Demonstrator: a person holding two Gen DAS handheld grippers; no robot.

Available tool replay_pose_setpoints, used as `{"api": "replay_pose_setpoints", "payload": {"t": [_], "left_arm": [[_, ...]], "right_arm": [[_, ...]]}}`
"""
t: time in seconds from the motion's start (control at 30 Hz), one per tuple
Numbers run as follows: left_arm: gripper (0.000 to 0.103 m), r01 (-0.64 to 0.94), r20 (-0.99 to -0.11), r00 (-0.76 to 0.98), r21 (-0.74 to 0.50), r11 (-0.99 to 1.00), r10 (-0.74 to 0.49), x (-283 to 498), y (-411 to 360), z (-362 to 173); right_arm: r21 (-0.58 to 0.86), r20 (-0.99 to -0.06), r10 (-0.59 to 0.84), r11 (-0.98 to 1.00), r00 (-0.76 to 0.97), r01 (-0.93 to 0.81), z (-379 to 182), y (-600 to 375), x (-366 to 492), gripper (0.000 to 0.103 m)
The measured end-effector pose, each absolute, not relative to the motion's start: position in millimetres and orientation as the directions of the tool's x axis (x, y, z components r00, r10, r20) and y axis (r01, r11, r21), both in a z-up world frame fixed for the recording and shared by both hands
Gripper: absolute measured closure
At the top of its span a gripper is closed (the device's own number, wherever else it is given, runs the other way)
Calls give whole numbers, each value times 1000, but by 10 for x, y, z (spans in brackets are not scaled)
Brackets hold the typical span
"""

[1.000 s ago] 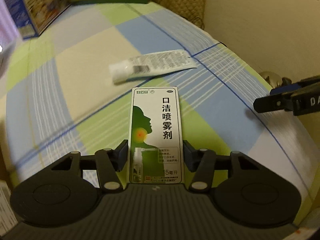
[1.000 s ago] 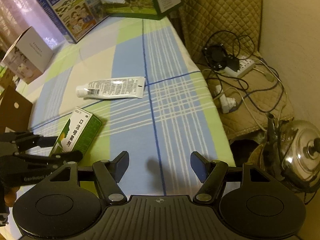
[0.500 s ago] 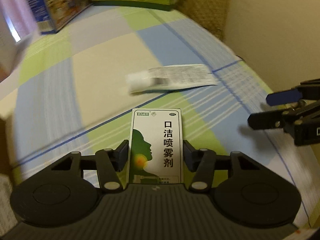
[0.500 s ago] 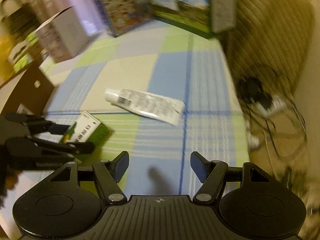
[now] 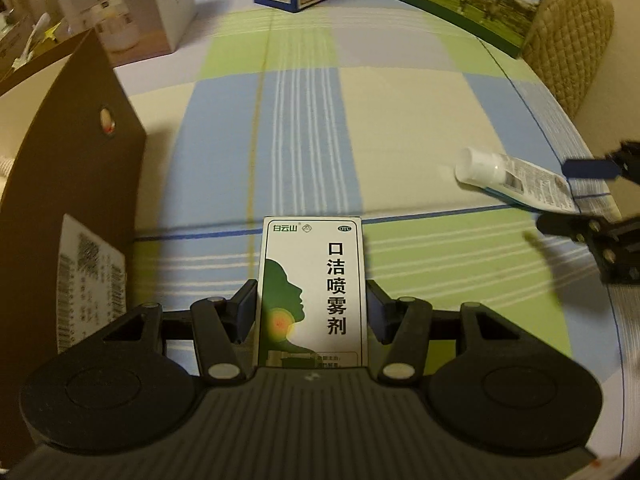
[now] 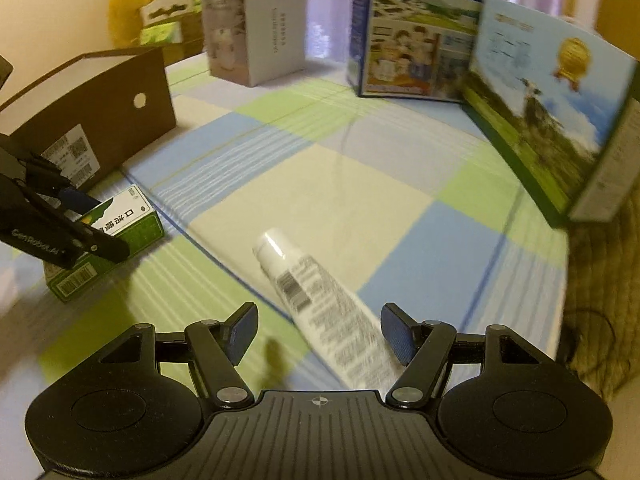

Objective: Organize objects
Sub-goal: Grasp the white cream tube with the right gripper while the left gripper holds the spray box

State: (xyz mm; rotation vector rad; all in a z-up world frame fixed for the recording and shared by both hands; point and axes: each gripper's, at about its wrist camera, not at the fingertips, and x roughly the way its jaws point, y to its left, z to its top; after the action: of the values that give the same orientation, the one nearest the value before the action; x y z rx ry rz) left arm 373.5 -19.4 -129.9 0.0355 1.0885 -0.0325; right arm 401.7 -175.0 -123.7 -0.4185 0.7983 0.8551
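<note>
Checked cloth worktop (image 5: pixel 400 128), brown carton (image 5: pixel 60 184) at left. Left tongs (image 5: pixel 311 312) clenched on spray box (image 5: pixel 312 280), ready for carrying; right tongs (image 6: pixel 319 332) released, straddling tube (image 6: pixel 320 296) for pickup.

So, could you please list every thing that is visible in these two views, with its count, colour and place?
spray box: 1, white and green, between the left gripper's pads, near the brown box
tube: 1, white with printed text, lying on the cloth, between the right gripper's open jaws
brown box: 1, brown with a white label, open top, left side of the table
white carton: 1, white and grey, far left
milk cartons: 2, blue and green with pictures, standing at the far edge
tablecloth: 1, checked blue, green and cream, covers the table
quilted cover: 1, tan, right of the table
left gripper: 1, black, shut on the spray box
right gripper: 1, black, open over the tube
</note>
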Motion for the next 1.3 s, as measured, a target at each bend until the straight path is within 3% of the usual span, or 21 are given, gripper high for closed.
{"api": "replay_pose_setpoints", "payload": {"t": [0.27,0.3,0.33,0.5,0.9,1.3], "left_arm": [[52,43,-895,447,18,999,-3,3717,-203,-1341],[52,41,-898,441,16,999,-4,3710,-203,-1353],[52,38,-899,438,13,999,-5,3706,-197,-1363],[52,38,-898,440,12,999,-6,3690,-203,-1364],[52,71,-905,425,7,997,-24,3399,-226,-1344],[52,101,-914,403,1,995,-40,2665,-109,-1305]], "right_arm": [[-19,-799,464,616,382,-788,-1364,-1642,4157,38],[-6,-797,470,621,378,-784,-1360,-1650,4147,40],[-2,-799,466,628,379,-778,-1360,-1653,4127,51],[-34,-810,437,632,392,-774,-1350,-1617,3905,56],[59,-855,370,766,363,-640,-1291,-1567,3078,56],[209,-871,424,775,247,-596,-1279,-1490,2296,59]]}}
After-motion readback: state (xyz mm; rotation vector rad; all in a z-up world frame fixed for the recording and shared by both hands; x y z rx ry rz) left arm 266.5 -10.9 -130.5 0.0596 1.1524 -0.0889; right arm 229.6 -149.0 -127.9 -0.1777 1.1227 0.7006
